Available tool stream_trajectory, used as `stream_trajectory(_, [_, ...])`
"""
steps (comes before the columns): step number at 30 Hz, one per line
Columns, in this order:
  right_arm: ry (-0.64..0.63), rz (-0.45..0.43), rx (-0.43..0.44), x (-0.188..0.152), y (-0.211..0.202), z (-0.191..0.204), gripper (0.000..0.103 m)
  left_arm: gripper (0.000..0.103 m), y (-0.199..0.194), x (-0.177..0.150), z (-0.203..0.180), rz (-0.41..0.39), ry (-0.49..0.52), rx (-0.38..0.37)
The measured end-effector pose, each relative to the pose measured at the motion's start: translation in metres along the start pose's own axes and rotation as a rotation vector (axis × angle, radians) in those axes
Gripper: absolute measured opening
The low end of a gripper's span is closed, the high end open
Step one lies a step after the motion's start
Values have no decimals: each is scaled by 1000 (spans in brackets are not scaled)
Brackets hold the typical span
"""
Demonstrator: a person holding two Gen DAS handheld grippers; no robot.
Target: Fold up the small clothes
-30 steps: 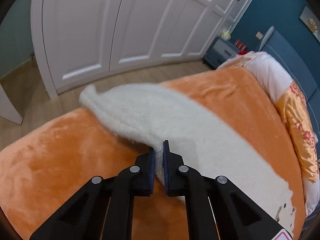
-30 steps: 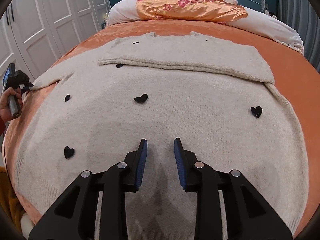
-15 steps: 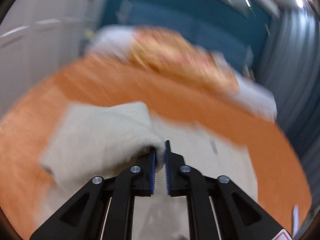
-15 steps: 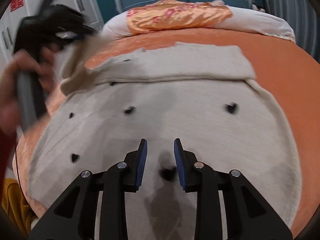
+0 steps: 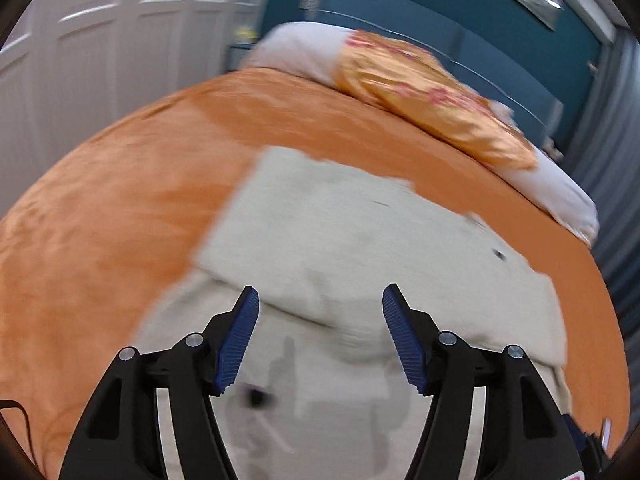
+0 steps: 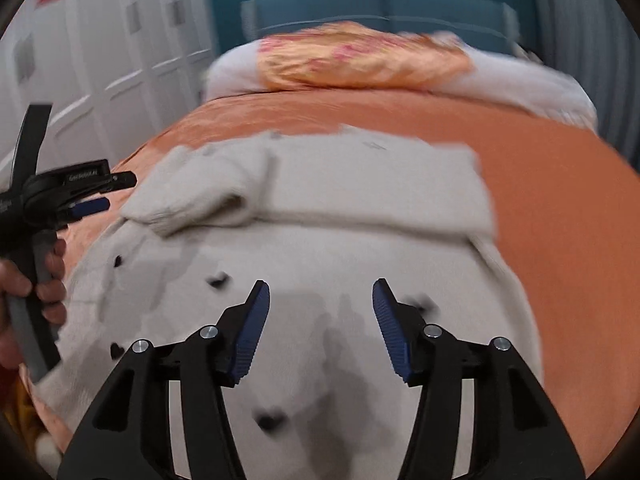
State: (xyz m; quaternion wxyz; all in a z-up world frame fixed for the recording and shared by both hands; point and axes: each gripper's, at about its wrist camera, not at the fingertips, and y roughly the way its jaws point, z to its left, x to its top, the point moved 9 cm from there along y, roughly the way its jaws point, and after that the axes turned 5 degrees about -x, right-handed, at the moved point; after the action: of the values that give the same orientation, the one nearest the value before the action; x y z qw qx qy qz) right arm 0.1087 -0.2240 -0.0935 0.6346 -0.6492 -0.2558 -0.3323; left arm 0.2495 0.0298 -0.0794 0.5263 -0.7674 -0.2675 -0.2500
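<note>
A cream knit sweater (image 6: pixel 360 264) with small black hearts lies spread on the orange bedspread (image 6: pixel 560 200). Both sleeves are folded across its upper part; the left sleeve (image 6: pixel 200 192) lies bunched on top. My left gripper (image 5: pixel 320 300) hovers over the sweater (image 5: pixel 340 240), its jaws opening with nothing between them. In the right wrist view that gripper (image 6: pixel 94 188) shows at the left edge, held by a hand (image 6: pixel 44 280). My right gripper (image 6: pixel 320 292) hangs above the sweater's lower body, jaws opening and empty.
Pillows (image 6: pixel 360 60) in orange floral and white lie at the head of the bed against a blue headboard (image 6: pixel 380 8). White wardrobe doors (image 5: pixel 100 60) stand along the left side. A grey curtain (image 5: pixel 608 200) hangs on the right.
My left gripper carried the sleeve from the bed's left side over onto the sweater and let it go, its jaws spreading. My right gripper rose a little and its jaws widened.
</note>
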Motion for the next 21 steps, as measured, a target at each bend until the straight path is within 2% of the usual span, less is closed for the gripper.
stream_trajectory(3, [-167,-42,20,21,21,46,52,61,10,4,33,30,-44,42])
stream_trajectory(7, [-420,-79,15,39,56,105,53,61,22,2,59,46,-70,89])
stream_trajectory(12, [-672,-65,33,39,94,152,53,61,30,-16,85,88,-81,110])
stream_trajectory(14, [-726,-52,41,39,111,165,52,61,35,-21,90,99,-79,114])
stream_trajectory(15, [-718,-37,55,41,118,167,42,61,36,-23,92,104,-83,114])
stream_trajectory(16, [-691,-18,74,44,123,167,15,61,37,-24,93,105,-87,111])
stream_trajectory(17, [-609,8,120,53,127,165,8,61,37,-24,93,102,-89,110])
stream_trajectory(18, [-520,4,149,63,124,158,8,61,36,-24,93,100,-91,107])
stream_trajectory(21, [-112,-61,196,105,99,97,8,61,28,-18,91,84,-107,87])
